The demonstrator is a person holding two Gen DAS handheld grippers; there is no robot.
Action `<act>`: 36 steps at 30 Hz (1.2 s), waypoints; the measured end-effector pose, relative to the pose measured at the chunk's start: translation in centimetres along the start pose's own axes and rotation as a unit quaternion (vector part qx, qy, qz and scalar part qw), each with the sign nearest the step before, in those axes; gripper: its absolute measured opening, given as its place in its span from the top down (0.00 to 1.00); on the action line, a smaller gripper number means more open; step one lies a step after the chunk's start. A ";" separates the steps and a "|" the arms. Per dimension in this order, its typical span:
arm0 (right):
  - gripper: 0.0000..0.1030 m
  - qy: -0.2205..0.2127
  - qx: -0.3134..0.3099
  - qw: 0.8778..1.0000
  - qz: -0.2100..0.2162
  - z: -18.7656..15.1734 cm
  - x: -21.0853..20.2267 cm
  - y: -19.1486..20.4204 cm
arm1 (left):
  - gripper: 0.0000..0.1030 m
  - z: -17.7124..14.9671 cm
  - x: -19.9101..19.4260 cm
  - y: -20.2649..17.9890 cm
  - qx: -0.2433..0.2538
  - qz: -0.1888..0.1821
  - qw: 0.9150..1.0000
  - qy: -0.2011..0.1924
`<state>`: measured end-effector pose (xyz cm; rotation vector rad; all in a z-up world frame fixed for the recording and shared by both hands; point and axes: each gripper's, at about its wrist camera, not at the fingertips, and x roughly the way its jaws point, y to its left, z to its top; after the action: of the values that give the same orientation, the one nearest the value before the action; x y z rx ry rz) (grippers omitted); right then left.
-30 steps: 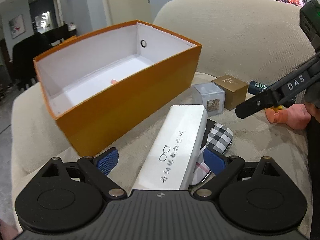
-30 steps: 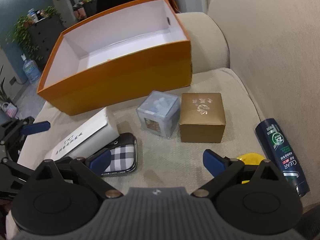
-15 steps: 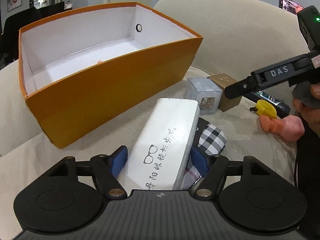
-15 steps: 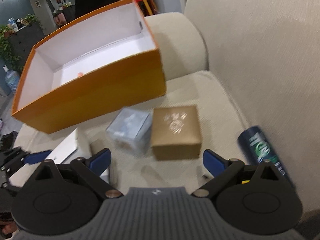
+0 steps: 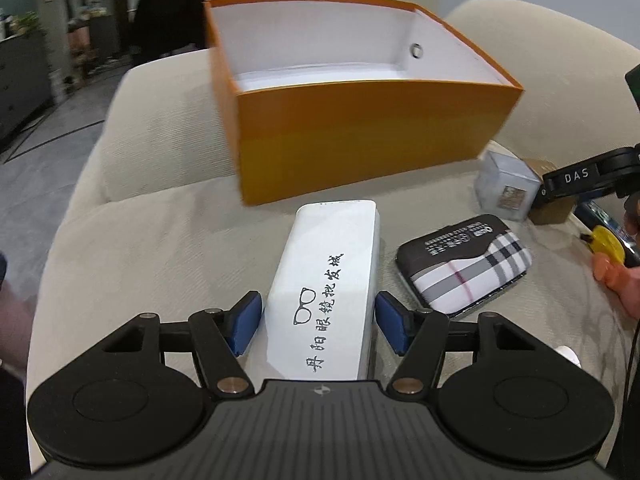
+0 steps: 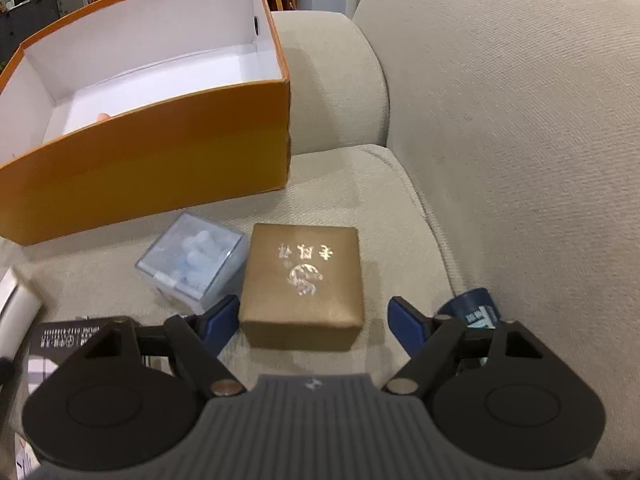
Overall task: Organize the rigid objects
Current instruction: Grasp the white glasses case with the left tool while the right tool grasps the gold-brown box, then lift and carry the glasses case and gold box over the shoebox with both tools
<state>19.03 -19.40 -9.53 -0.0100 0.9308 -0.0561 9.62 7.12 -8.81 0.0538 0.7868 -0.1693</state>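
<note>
My left gripper [image 5: 318,330] is shut on a white glasses case [image 5: 328,288] with black writing, held over the sofa seat in front of the open orange box [image 5: 360,132]. My right gripper [image 6: 314,322] is open, its jaws on either side of a gold-brown square box [image 6: 304,280]; the left finger [image 6: 218,322] is close to its side, the right finger stands apart. A clear cube box [image 6: 192,262] lies beside it, also in the left view [image 5: 506,190]. The orange box also shows in the right view [image 6: 140,168].
A plaid and black case [image 5: 466,262] lies right of the white case. A dark blue bottle [image 6: 474,308], a yellow item [image 5: 608,240] and a pink toy [image 5: 620,280] lie at the right. Sofa backrest [image 6: 520,120] rises right; armrest [image 5: 168,120] behind.
My left gripper has closed on the white case and lifted it off the plaid case, swinging left. My right gripper has moved down over the gold-brown box.
</note>
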 end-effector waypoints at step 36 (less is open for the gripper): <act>0.42 -0.016 0.020 1.000 0.003 0.2 -0.3 -1.2 | 0.31 0.6 -1.0 -1.1 0.032 0.020 0.999 -0.035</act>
<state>18.98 -20.61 -9.16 0.0292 0.8977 -0.0680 9.17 6.14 -7.63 0.1245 0.7107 -0.1578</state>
